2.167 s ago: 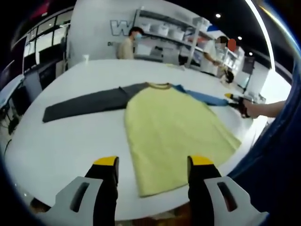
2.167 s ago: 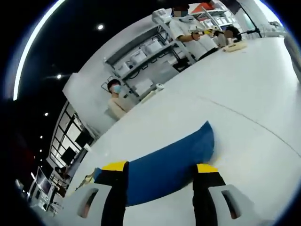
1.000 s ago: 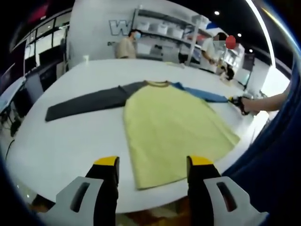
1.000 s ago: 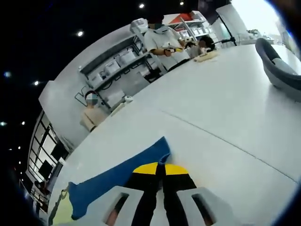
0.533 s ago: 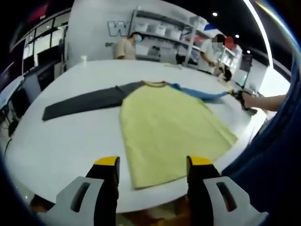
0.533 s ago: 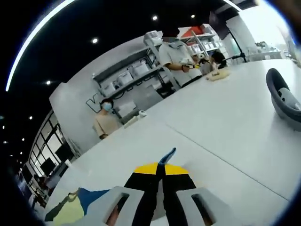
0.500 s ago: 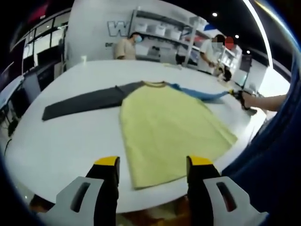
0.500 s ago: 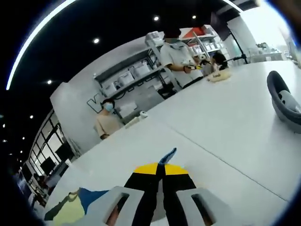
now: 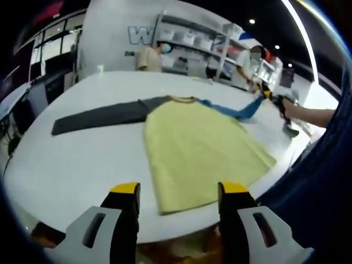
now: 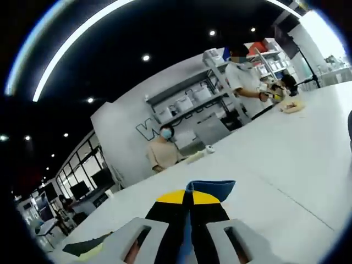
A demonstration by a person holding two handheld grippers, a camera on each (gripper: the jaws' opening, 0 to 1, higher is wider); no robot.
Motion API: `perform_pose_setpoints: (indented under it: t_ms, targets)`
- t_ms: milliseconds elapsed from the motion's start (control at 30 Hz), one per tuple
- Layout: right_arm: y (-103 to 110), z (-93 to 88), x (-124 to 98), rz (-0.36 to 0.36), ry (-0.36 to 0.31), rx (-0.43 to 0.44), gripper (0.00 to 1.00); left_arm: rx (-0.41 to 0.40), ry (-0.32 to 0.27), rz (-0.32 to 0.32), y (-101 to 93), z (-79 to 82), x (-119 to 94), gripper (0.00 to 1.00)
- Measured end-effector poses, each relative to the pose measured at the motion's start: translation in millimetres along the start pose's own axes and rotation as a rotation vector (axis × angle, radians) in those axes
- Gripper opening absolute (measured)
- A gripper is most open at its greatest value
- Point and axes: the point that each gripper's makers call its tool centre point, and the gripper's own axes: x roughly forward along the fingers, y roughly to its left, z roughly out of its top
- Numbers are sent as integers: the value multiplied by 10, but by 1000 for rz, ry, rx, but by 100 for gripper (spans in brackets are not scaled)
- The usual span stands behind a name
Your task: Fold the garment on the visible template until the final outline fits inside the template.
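The garment [image 9: 195,140] lies flat on the white table [image 9: 82,159], yellow body in the middle and dark sleeve [image 9: 104,114] stretched out. The right hand-held gripper [image 10: 190,199] is closed on the blue sleeve [image 10: 212,188] (lifted above the table). The left hand-held gripper [image 9: 179,190] hovers wide open, holding nothing, near the hem.

A wide white table [image 9: 71,159] runs back toward a pale wall bearing large dark lettering [image 9: 138,34]. Against that wall stand metal shelves [image 9: 190,41] loaded with white boxes. A person in a beige top [image 10: 161,153] stands at the far edge, and another in a white shirt [image 10: 245,77] works farther along. Dark windows [image 10: 82,190] line the side, with small ceiling spotlights [image 10: 146,57] above; what may be a monitor [image 9: 37,96] sits beside the table
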Motion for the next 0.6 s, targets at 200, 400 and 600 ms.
perform_pose_setpoints:
  t_ms: [200, 400, 600]
  targets:
    - [529, -114, 198, 129, 46, -23, 0, -11, -7, 7, -10, -40, -78, 53]
    - [1211, -376, 292, 269, 123, -48, 0, -25, -19, 20, 46, -66, -162, 53]
    - [1745, -695, 321, 390, 189, -57, 0, -35, -37, 26, 70, -31, -212, 54]
